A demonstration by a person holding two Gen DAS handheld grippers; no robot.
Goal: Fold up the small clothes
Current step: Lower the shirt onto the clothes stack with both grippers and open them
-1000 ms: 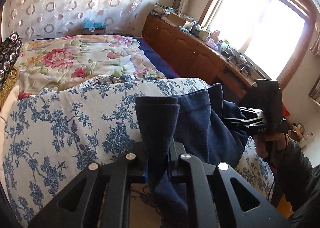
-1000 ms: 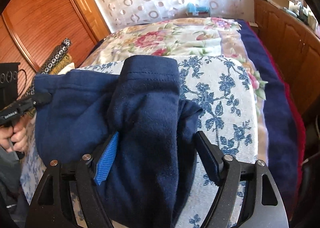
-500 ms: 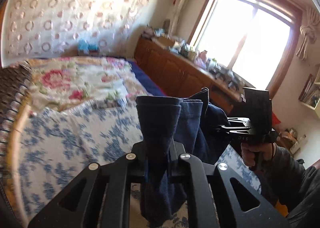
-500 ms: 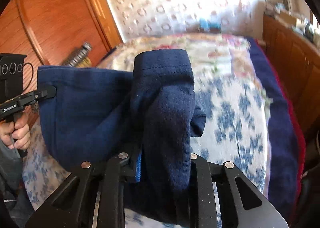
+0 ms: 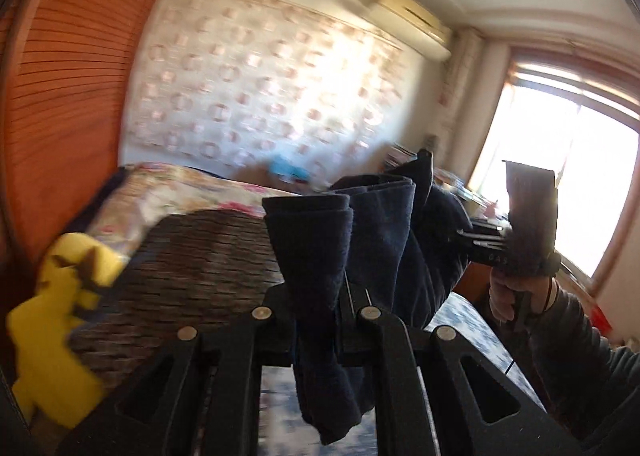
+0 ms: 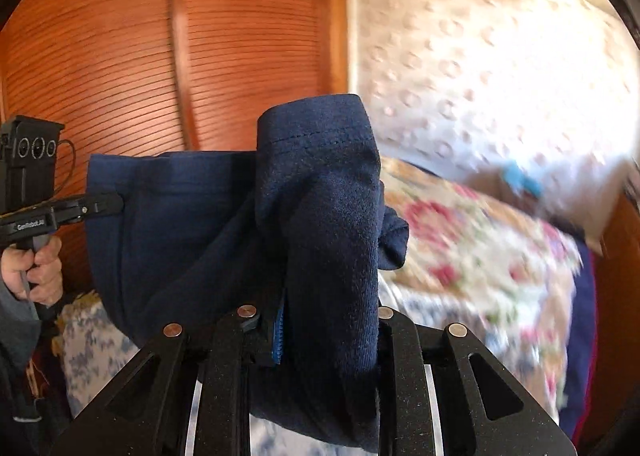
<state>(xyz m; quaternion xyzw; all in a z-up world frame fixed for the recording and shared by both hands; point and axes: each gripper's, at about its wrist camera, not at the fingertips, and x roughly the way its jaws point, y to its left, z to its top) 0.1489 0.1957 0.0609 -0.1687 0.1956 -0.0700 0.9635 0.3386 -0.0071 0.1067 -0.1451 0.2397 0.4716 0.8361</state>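
Taking the navy garment (image 6: 208,240) as the landmark and reading the right wrist view from its left edge: a bare hand (image 6: 34,270) grips the left hand-held gripper (image 6: 116,203), whose jaws are pinched tight on the garment's left edge. The cloth hangs spread in the air from there across to the right hand-held gripper (image 6: 320,320), clear of the bed (image 6: 480,256) below and behind it. This gripper's jaws are nearly closed, clamped on a thick bunched fold that stands up between them; a blue tag (image 6: 279,336) shows at the fold's left side. Behind the garment to the left stands a slatted wooden wardrobe (image 6: 120,55); to its right the floral quilt runs toward a patterned wall (image 6: 480,75), blurred.
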